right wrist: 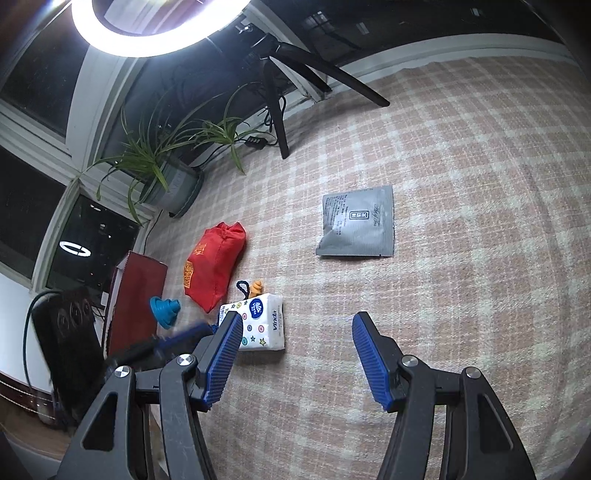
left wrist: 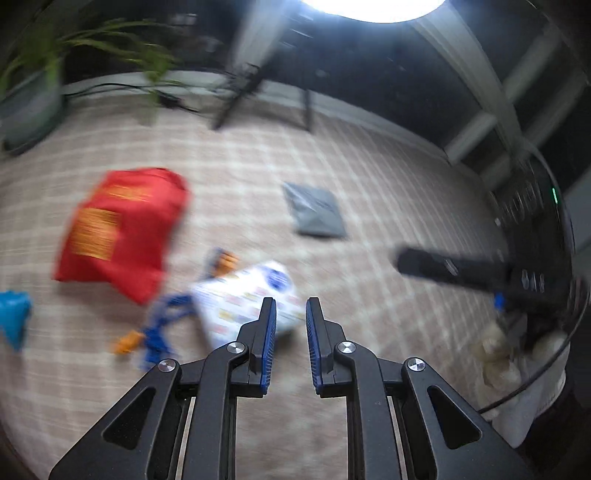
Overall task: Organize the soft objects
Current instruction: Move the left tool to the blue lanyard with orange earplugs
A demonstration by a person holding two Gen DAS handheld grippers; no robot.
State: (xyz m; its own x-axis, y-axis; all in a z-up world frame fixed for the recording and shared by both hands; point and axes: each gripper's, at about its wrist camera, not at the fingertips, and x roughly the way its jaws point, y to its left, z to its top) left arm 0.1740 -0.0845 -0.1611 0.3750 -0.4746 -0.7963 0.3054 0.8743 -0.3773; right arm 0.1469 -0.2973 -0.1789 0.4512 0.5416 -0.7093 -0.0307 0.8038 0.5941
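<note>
A white tissue pack with coloured prints lies on the checked cloth; in the blurred left wrist view it sits just beyond my left gripper, which is open a little and empty. A red soft pouch lies beside it, also in the left wrist view. A grey flat sachet lies farther out, also seen in the left wrist view. My right gripper is wide open and empty above bare cloth, right of the tissue pack.
A blue funnel-shaped toy, an orange toy with a blue cord, a dark red box, a potted plant, tripod legs and a ring light stand at the cloth's far and left sides.
</note>
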